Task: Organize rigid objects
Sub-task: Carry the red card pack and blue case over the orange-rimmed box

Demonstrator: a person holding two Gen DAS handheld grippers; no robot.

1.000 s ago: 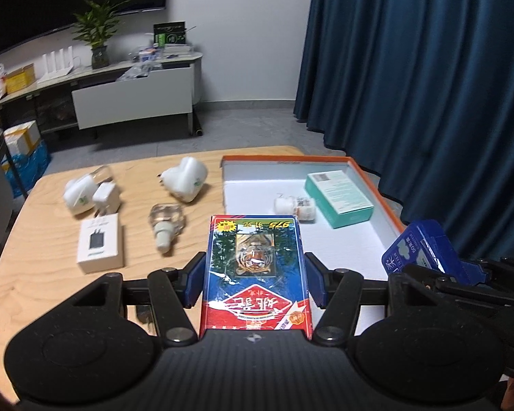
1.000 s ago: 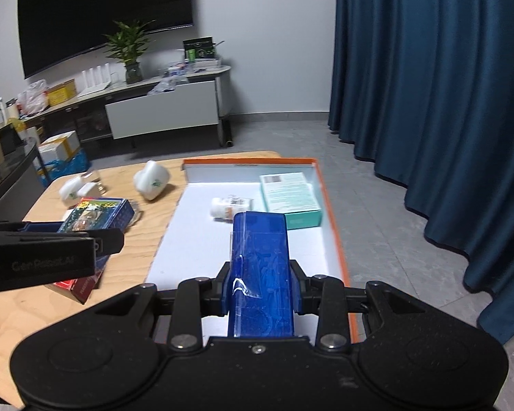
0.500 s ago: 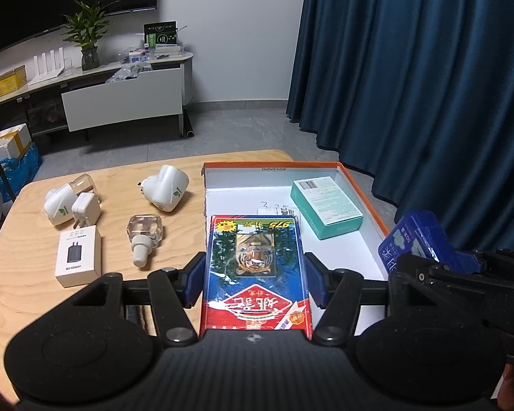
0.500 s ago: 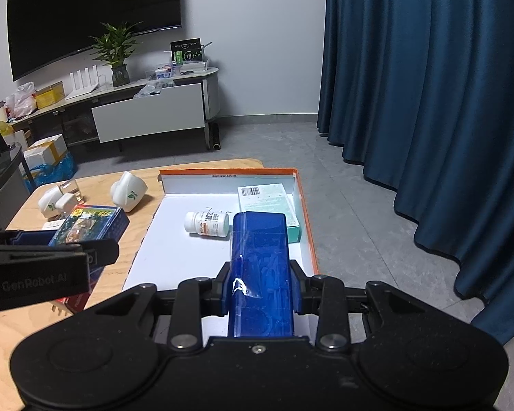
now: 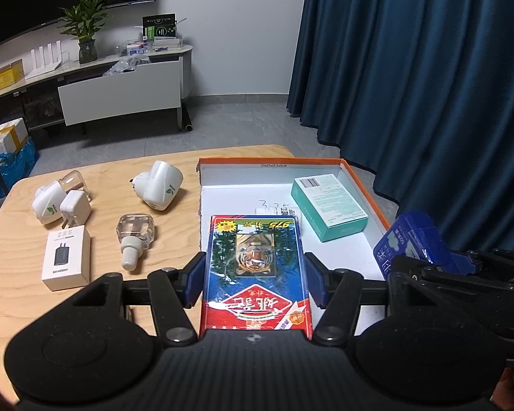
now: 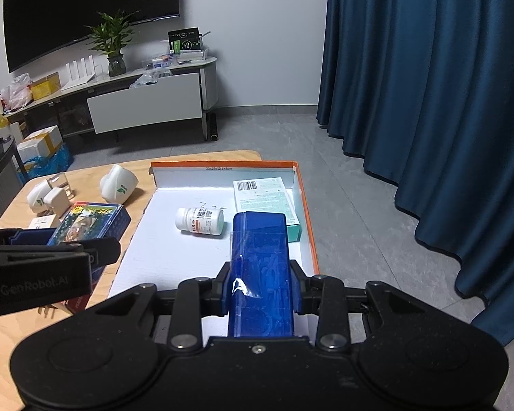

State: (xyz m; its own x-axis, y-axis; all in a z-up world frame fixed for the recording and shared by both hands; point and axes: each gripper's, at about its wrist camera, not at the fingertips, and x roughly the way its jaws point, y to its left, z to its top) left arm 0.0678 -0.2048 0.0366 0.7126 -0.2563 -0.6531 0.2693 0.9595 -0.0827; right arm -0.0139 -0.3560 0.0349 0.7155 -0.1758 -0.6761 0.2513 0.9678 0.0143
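Both boxes are carried toward the open tray, long axes pointing into it

The left gripper (image 5: 255, 274) is closed on the tiger box (image 5: 255, 267), which hangs over the tray (image 5: 359, 185) left edge at frame centre; the right gripper (image 6: 258, 284) is clamped tight on the blue box (image 6: 260, 267), already over the tray's right half, lower centre of its view. The bottle (image 6: 199, 221) and the green box (image 6: 264, 202) lie ahead, toward the far wall, so free floor is nearest to the right hand

Glossy tiger box (image 5: 255, 267); pale wood table (image 5: 10, 294); seemingly cardboard tray (image 5: 359, 185).
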